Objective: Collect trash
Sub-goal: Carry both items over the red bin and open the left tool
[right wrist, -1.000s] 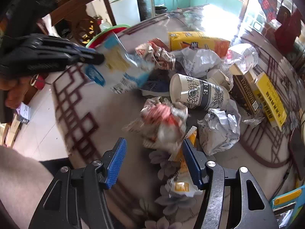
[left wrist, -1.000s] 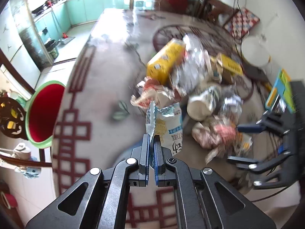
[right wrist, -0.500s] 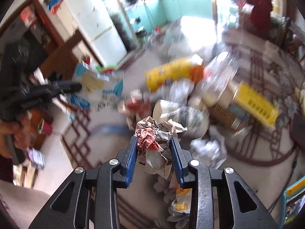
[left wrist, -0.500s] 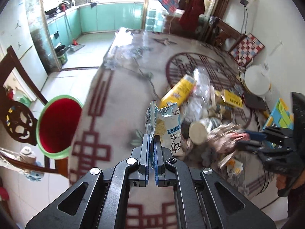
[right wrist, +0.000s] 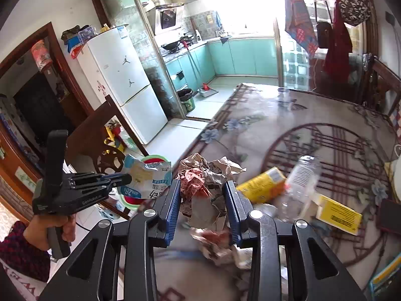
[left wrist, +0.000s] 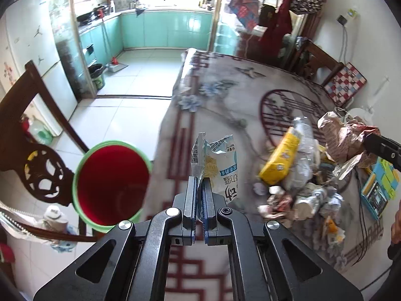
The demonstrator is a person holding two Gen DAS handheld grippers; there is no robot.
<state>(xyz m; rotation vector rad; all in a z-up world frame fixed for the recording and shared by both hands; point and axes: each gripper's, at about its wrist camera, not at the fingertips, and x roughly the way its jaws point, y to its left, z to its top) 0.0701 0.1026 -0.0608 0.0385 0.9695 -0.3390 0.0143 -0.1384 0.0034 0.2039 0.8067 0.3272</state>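
The left tongs (left wrist: 199, 188) are pinching nearly flat together on the edge of a pale blue and white snack wrapper (left wrist: 220, 165), which is standing up from between the blue pads and hanging in the air above the near edge of the counter (left wrist: 225, 105). In the right wrist view the same left tongs (right wrist: 117, 178) are reaching in from the left, gripped by a hand (right wrist: 50, 228), with the snack wrapper (right wrist: 147, 178) dangling in front of the red bin (right wrist: 155, 159). That red bin (left wrist: 112, 183), green-rimmed, is sitting on the floor just beside the counter's left edge, next to a dark wooden chair (left wrist: 42, 173). The right tongs (right wrist: 203, 200) are standing partly apart, their blue pads pressing on both sides of a crumpled paper wad (right wrist: 205, 188) of brown and red-printed paper, which is lifted clear of the counter (right wrist: 288, 115). In the left wrist view that crumpled paper wad (left wrist: 345, 138) is showing at the right, held up above the pile. The remaining trash is lying on the counter to the right: a yellow carton (right wrist: 260, 184), a clear plastic bottle (right wrist: 300, 183), a flat yellow box (right wrist: 338, 213), and a paper cup (left wrist: 308, 200) among crumpled wrappers.
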